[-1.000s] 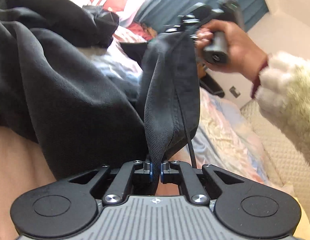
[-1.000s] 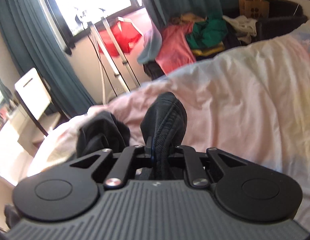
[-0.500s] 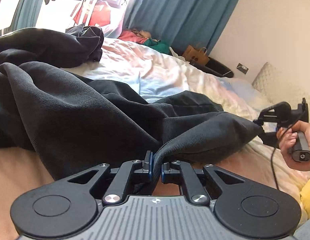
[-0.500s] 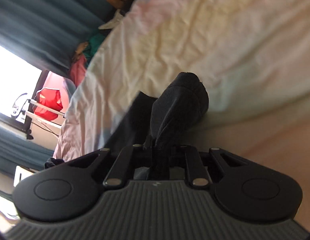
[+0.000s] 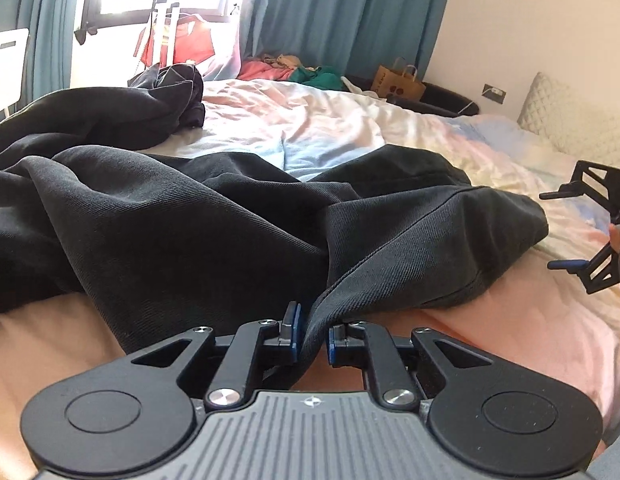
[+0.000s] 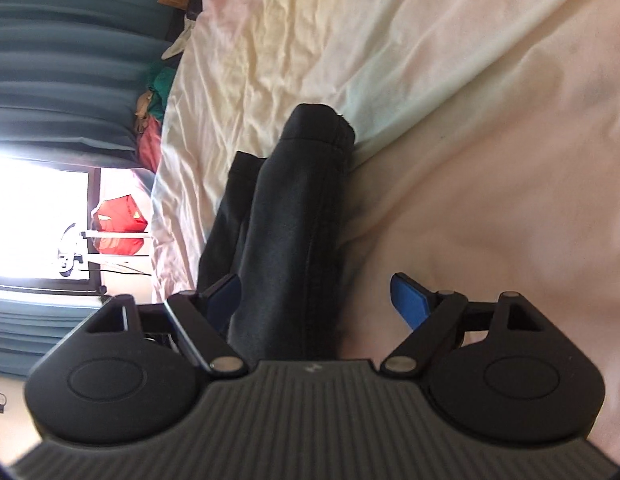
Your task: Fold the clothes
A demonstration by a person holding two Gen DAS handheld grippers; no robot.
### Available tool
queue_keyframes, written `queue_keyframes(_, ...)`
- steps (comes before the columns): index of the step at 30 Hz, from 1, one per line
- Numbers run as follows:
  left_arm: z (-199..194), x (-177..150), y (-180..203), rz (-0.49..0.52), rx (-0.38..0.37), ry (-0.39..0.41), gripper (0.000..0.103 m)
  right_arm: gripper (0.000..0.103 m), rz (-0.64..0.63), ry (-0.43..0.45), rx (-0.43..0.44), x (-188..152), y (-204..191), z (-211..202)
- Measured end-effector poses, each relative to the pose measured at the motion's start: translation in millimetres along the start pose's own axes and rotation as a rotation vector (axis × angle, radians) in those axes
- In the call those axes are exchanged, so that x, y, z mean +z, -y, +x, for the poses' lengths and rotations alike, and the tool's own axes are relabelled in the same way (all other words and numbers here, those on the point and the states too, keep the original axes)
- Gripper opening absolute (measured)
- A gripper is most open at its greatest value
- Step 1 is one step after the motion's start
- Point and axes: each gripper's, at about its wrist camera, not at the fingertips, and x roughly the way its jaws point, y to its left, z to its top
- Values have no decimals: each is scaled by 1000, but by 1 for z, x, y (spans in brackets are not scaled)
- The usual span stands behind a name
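Since both tools look to be letting go, I read this step as laying down a fold and backing off.

- Left tool (image 5: pixel 313 334): pads narrowly parted. An edge of the dark trousers (image 5: pixel 230 232) is threaded between them. It looks loose rather than clamped, with a thin gap at the left pad.
- Right tool (image 6: pixel 315 290): spread wide. The trouser leg runs up the middle of the right wrist frame between the blue pads. It is clear of the right pad; I can't tell about the left one.
- Trousers: they lie on the bed (image 5: pixel 329 120), bunched across the centre and left of the left wrist frame. The folded end points toward the right edge, near where the right tool shows. The hem rests on the sheet at upper centre of the right wrist frame.
- Another dark garment (image 5: pixel 170 92) sits heaped at upper left, well apart, so it's not this fold.

To do this well, I'd:
- open the left tool further before moving, as the cloth could snag on a pad;
- pull both tools straight back, low and slow, so the fold doesn't drag open;
- check the left side afterwards, since it's rumpled and probably needs flattening before the next fold;
- watch the thick seam, which may spring back up.
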Motion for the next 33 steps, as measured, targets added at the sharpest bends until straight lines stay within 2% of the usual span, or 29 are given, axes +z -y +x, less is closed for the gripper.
queue_keyframes(3,-1,-2,3,31,8,-2,13,84,-97,67,-27,3,-12,1)
queue_keyframes(6,1,-3,3,47,7,-11,13,83,-301,172,-79,1,-38,-1)
queue_keyframes(9,3,-3,3,61,7,-14,13,83,-514,246,-207,-6,-62,14)
queue_keyframes(11,5,-3,3,65,5,-14,13,83,-636,243,-291,-9,-71,35)
queue_keyframes(15,4,-1,1,46,-6,-17,13,82,-758,178,-393,-11,-66,56)
queue_keyframes(17,5,0,0,42,-7,-20,14,82,-760,157,-439,-11,-61,54)
queue_keyframes(21,5,1,-2,29,-12,-26,14,82,-680,121,-477,-11,-46,35)
queue_keyframes(23,5,2,-3,18,-15,-31,14,82,-681,124,-534,-10,-38,28)
queue_keyframes(26,5,3,-3,12,-16,-37,14,82,-599,152,-549,-2,-28,14)
queue_keyframes(30,6,2,-3,21,-13,-43,14,82,-348,192,-291,11,-18,-11)
queue_keyframes(33,7,2,-3,20,-12,-45,14,83,-199,182,-174,11,-10,-13)
